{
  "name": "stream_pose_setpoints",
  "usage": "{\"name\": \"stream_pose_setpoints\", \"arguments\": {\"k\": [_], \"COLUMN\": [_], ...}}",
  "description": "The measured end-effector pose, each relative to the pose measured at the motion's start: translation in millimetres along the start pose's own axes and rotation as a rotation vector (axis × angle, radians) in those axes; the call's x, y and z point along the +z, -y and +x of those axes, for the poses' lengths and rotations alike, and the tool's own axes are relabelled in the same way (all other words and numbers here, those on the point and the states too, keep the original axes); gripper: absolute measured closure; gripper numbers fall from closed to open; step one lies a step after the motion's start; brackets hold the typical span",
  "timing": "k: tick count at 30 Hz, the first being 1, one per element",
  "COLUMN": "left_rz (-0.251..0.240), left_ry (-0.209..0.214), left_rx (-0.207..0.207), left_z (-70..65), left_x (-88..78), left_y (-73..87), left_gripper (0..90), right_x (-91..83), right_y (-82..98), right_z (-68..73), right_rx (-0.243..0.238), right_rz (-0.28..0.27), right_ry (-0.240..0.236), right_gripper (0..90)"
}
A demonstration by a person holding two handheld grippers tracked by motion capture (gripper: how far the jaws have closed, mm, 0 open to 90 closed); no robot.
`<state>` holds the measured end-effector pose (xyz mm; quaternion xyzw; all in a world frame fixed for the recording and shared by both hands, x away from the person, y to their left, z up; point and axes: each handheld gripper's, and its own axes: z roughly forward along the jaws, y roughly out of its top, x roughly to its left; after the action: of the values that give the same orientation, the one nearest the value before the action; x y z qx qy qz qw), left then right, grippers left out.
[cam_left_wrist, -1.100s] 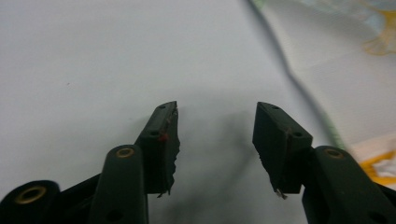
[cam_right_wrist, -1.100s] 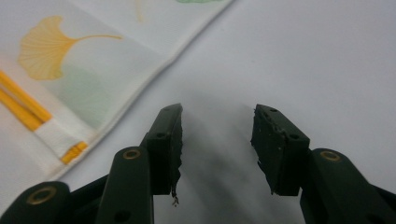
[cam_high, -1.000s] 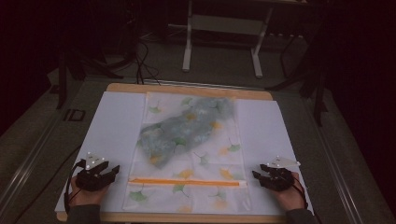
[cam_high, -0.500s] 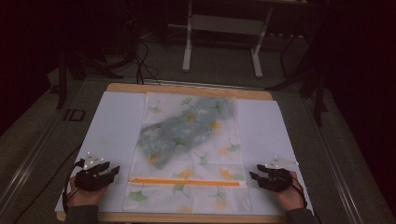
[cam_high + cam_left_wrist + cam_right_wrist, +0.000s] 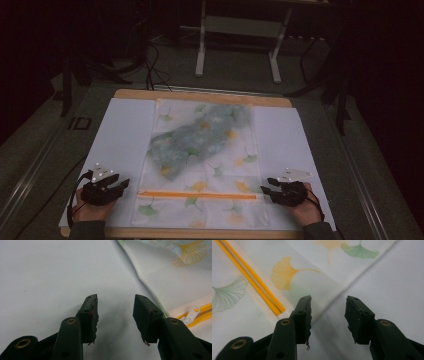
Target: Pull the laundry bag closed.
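While both hands sit near the front edge of the tabletop (image 5: 125, 95), the left tool (image 5: 124, 184) rests just off the left end of the mesh laundry bag (image 5: 200, 210), jaws spread with nothing between them. In the left gripper view the jaws stand apart over bare white sheet (image 5: 50, 277), with the bag's edge and the white zipper pull (image 5: 191, 313) just to their right, not touched. Right tool (image 5: 266, 189) sits at the bag's right edge, level with the orange zipper (image 5: 197, 195); its jaws have just been closing a little but are wide apart, pads pressing on nothing. In the right gripper view the bag's edge (image 5: 337, 293) runs into the gap between the jaws, zipper end (image 5: 277, 310) just left of the left jaw. The bag lies flat in the middle of the white sheet, long axis running away from the person, printed with green and yellow ginkgo leaves. A grey-green garment (image 5: 200, 137) shows through the mesh in its far half. The zipper crosses the bag near its front end, looks closed along its length.
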<state>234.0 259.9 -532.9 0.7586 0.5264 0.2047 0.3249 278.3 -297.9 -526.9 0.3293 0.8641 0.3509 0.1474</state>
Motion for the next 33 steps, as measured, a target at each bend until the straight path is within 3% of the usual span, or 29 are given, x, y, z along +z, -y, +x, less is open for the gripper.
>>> {"name": "stream_pose_setpoints", "arguments": {"k": [17,33], "left_rz": [0.001,0.009], "left_ry": [0.03,0.047], "left_rx": [0.013,0.023], "left_z": [-0.4,-0.2], "left_x": [-2.5,-3.1], "left_y": [-0.8,-1.0], "left_gripper": [55.2,57.1], "right_x": [9.3,29.6], "right_y": [-25.9,-47.6], "right_z": [13.9,31.6], "right_rx": [-0.086,-0.155], "right_rz": [0.015,0.032], "right_ry": [-0.084,-0.143], "right_gripper": [57.5,58.4]}}
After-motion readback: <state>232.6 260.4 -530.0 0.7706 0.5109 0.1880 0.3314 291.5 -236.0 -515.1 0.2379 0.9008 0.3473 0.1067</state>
